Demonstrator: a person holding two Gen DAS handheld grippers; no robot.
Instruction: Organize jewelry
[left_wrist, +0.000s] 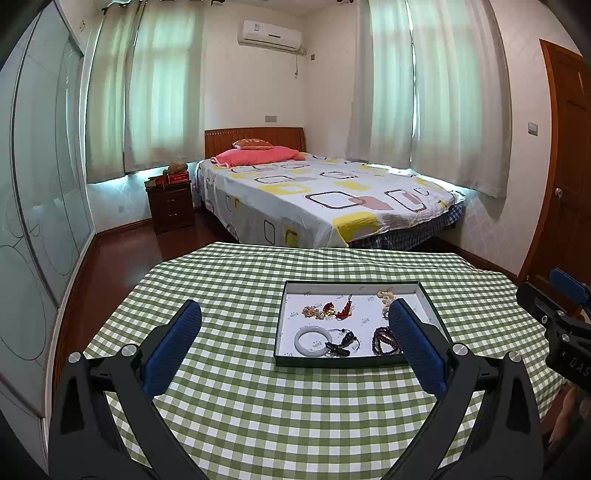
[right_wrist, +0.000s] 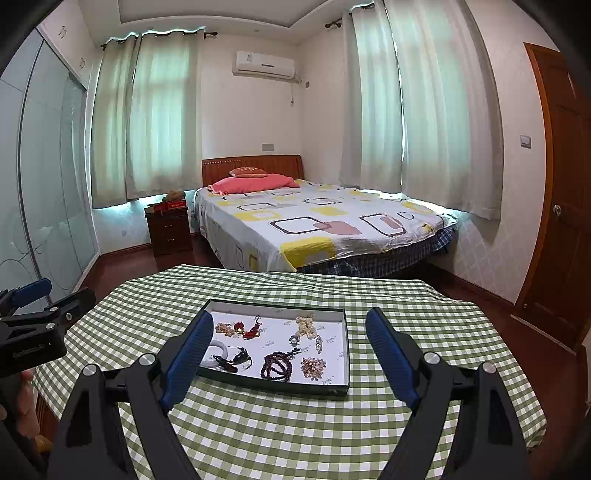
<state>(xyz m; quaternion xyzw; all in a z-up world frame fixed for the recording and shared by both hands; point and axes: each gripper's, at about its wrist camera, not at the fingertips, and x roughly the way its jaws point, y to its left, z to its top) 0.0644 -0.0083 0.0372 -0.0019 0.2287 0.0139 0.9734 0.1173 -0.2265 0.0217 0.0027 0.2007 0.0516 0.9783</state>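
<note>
A shallow dark-rimmed tray (left_wrist: 354, 283) (right_wrist: 347, 347) with a white floor sits on the green checked table. In it lie a white jade bangle (left_wrist: 313, 341) (right_wrist: 216, 349), dark beaded bracelets (left_wrist: 384, 339) (right_wrist: 279, 365), a red tassel charm (left_wrist: 343, 312) (right_wrist: 253, 330), pale bead strands (right_wrist: 306, 325), a black cord pendant (left_wrist: 341, 345) (right_wrist: 236, 360) and a small bead cluster (right_wrist: 313, 367). My left gripper (left_wrist: 295, 314) is open and empty, held in front of the tray. My right gripper (right_wrist: 290, 325) is open and empty, its left finger (right_wrist: 188, 358) overlapping the tray's near left corner.
The table's cloth (left_wrist: 258, 406) (right_wrist: 295, 424) spreads around the tray. A bed (left_wrist: 325, 195) stands behind the table, with a nightstand (left_wrist: 171, 203) at its left. A wooden door (right_wrist: 561, 184) is at the right. Each gripper shows at the edge of the other's view (left_wrist: 557, 321) (right_wrist: 33, 325).
</note>
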